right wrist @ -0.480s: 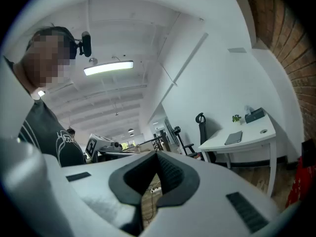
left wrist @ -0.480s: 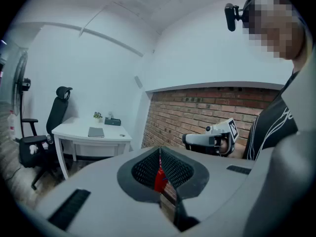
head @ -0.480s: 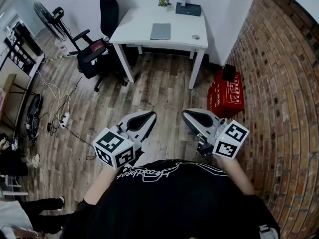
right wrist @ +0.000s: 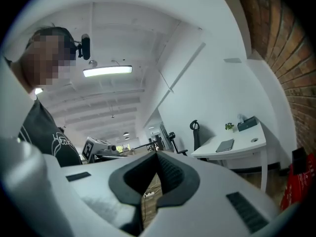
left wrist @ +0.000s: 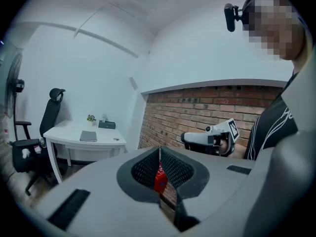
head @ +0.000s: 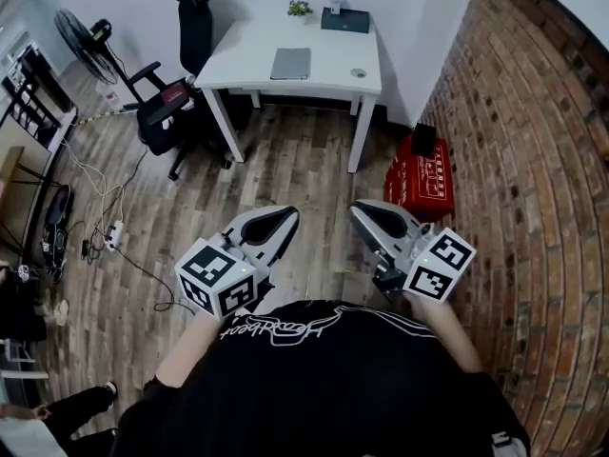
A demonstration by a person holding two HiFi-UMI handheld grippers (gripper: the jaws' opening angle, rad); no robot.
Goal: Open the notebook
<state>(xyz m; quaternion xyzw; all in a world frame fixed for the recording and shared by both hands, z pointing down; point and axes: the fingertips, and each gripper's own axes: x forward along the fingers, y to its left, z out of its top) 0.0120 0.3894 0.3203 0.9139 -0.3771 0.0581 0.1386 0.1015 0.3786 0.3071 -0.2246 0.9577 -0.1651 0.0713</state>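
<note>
I hold both claws out in front of my chest, level and side by side, well apart from the white desk (head: 243,60) that stands against the far wall. The left gripper (left wrist: 159,152) has its jaws pressed together at the tips with nothing between the pads. The right gripper (right wrist: 157,155) is the same: jaws closed tip to tip and empty.

The notebook (head: 291,63) lies flat on the desk, about midway between the left and right edges and nearer the front edge than the back. It looks closed, a plain grey cover facing up, though from this far off it is too small for me to be sure. Neither claw is anywhere near it.

Along the back edge of the desk sit a small plant (head: 299,9) and, just to its right, a dark box (head: 345,19). A small round object (head: 358,72) rests near the front right corner, beside the notebook but apart from it.

A black office chair (head: 195,17) stands at the desk's left end, with a second chair (head: 157,103) further out on the wooden floor (head: 295,169). A standing fan (head: 81,31) is off to the left. On my right, a red crate (head: 423,179) sits against the brick wall (head: 533,160).
</note>
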